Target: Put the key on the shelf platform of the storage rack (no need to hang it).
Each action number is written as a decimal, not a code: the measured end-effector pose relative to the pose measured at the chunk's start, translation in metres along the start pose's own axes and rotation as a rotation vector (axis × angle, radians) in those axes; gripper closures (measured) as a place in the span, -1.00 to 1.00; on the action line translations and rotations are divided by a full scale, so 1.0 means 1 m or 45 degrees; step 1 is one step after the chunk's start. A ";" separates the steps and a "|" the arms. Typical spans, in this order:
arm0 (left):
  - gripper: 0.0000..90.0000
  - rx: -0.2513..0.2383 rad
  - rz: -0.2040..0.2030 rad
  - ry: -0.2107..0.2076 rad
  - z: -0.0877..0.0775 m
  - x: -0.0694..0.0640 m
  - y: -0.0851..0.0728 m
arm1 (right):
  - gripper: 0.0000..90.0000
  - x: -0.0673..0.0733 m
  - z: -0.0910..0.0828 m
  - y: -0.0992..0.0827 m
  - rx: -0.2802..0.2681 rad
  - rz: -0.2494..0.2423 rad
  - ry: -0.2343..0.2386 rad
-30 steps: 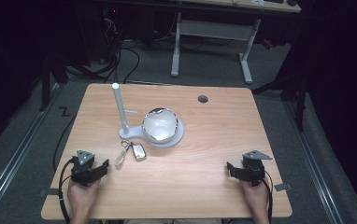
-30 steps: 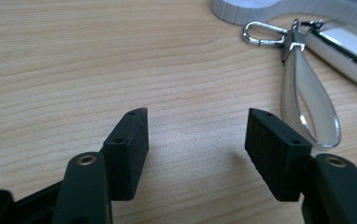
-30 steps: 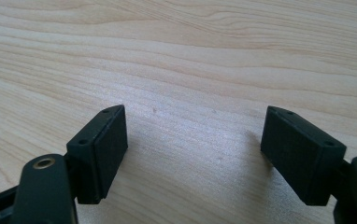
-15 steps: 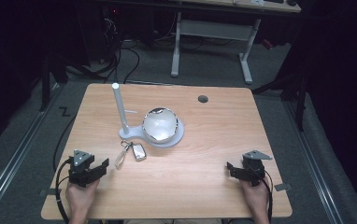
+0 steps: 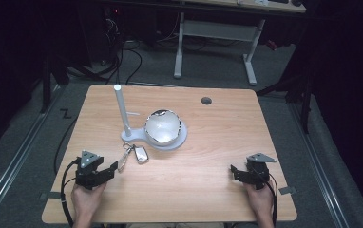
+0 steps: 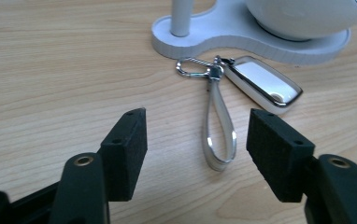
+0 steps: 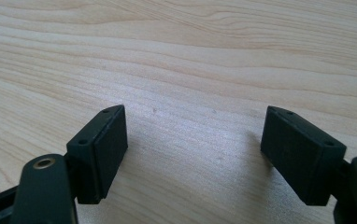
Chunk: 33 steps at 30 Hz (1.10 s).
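From where my left gripper (image 6: 196, 135) sits at the near left of the pale wooden table (image 5: 208, 142), jaws spread wide and holding nothing, the likeliest slip, as I judge it, is with the thin silver-edged strap loop (image 6: 219, 126) lying flat on the wood just ahead of my pads: it offers little height to pinch, so if I come in too high the jaws could close on air, and if I come in too low the pads could scrape the tabletop and push the loop away. The strap joins a small metal clip (image 6: 196, 69) and a white and chrome key fob (image 6: 264, 84), which lies touching or just beside the near edge of the white flat stand base (image 6: 242, 39); a careless drag could knock the fob against that base, and might rock the white upright post (image 5: 122, 111) or the shiny rounded bowl (image 5: 163, 127) seated on the stand. My left hand (image 5: 87, 199) holds the gripper low, angled toward the far right, toward the keys. Over at the near right, my right gripper (image 7: 193, 149) is also wide open and empty, resting low over bare wood, well apart from everything, with my right hand (image 5: 260, 202) behind it.
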<state>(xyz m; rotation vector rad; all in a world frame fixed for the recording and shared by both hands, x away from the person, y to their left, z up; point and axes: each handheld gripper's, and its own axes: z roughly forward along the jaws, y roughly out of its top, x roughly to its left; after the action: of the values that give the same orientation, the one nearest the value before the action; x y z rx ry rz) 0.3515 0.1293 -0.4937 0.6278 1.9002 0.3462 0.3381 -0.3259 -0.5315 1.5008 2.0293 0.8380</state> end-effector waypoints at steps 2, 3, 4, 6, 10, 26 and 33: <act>-0.18 0.016 0.006 0.002 -0.001 -0.003 -0.004 | -0.48 0.000 0.000 0.000 0.000 0.000 0.000; -0.19 0.021 0.012 0.004 -0.001 -0.005 -0.005 | -0.48 0.000 0.000 0.000 0.000 0.000 0.000; -0.19 0.025 0.034 0.002 0.000 -0.006 -0.007 | -0.48 0.000 0.000 0.000 0.000 0.000 0.000; -0.19 0.030 0.029 0.013 0.001 -0.009 -0.010 | -0.48 0.000 0.000 0.000 0.000 0.000 0.000; -0.17 0.041 0.058 0.018 0.004 -0.013 -0.015 | -0.48 0.000 0.000 0.000 0.000 0.000 0.000; 0.03 0.087 0.116 0.082 0.030 -0.028 -0.023 | -0.48 0.000 0.000 0.000 -0.001 0.001 -0.001; 0.09 0.088 0.136 0.082 0.044 -0.033 -0.024 | -0.48 0.000 0.000 0.000 0.000 0.002 -0.002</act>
<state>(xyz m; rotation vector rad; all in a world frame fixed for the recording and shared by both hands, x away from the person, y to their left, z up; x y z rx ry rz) 0.3960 0.0891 -0.4984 0.7744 1.9510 0.3746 0.3381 -0.3261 -0.5315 1.5031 2.0271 0.8377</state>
